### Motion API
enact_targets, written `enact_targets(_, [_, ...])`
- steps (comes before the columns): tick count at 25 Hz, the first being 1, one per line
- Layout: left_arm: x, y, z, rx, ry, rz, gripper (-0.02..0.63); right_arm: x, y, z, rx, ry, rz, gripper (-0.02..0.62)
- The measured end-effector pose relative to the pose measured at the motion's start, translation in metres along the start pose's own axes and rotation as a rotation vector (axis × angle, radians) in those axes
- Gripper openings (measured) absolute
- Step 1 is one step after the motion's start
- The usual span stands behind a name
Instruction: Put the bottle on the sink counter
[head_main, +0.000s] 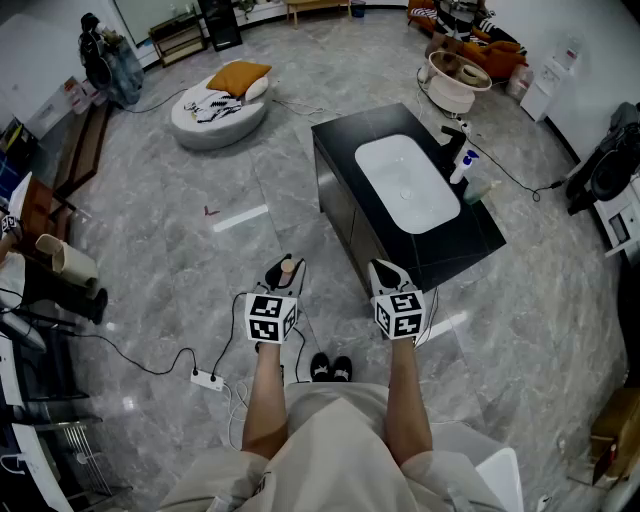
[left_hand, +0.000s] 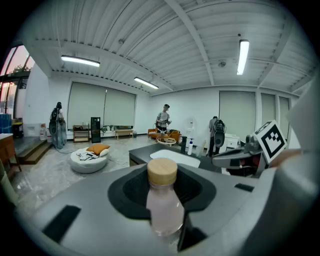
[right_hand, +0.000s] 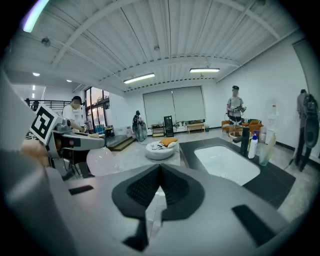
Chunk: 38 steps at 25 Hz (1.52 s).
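Wood-capped translucent bottle (left_hand: 163, 202) held short of black sink counter (head_main: 470, 243).
Head view: counter seen at one o'clock of left gripper (head_main: 283, 266) and right gripper (head_main: 386, 270). Left gripper view: bottle clamped in jaws. Right gripper view: jaws closed together, empty.

This is a big hall set up like a test room, not a real home. The grey stone floor (head_main: 250, 180) is wide and open, and a black worktop (head_main: 480, 235) with a white sink (head_main: 405, 180) stands by itself in the middle. A round bed (head_main: 218, 110) with an orange pillow (head_main: 238, 76) and an orange sofa (head_main: 503, 55) sit well apart. Wires (head_main: 130, 355) and a plug strip (head_main: 208, 379) lie on the floor. The ceiling (left_hand: 165, 45) is ribbed metal with long lights (left_hand: 243, 56) — tall blinds (left_hand: 102, 107) cover the far wall, and people (left_hand: 163, 117) stand about.
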<state>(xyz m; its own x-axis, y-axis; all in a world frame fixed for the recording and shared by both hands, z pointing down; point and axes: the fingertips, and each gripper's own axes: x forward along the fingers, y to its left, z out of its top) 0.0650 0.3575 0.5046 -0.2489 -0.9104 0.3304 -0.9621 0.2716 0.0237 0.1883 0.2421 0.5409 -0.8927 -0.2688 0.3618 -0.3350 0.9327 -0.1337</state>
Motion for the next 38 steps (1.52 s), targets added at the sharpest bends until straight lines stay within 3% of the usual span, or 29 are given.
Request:
enact_targets(8, [0.000,-0.004,0.005,-0.010,-0.010,0.025,0.123,-0.002,-0.003,0.004,-0.005,-0.009,0.027,0.005])
enact_targets(13, [-0.004,-0.010,0.000,-0.015,-0.009,0.036,0.123,-0.010,-0.019,0.005,0.057,-0.066,-0.025,0.005])
enact_targets(18, [-0.005,-0.009,0.000,-0.010,-0.052,0.052,0.123,-0.010,-0.022,-0.005,0.068,-0.062,0.033,0.005])
enact_targets(23, [-0.006,-0.007,-0.005,-0.022,-0.038,0.072,0.123,-0.009,-0.024,-0.015,0.079,-0.030,0.053,0.005])
enact_targets(31, [0.009,0.013,-0.007,-0.017,-0.025,0.064,0.123,0.032,-0.010,-0.004,-0.038,0.025,0.103,0.005])
enact_targets(38, [0.046,0.043,0.000,-0.010,0.004,0.023,0.123,0.084,-0.015,0.028,-0.044,0.014,0.111,0.006])
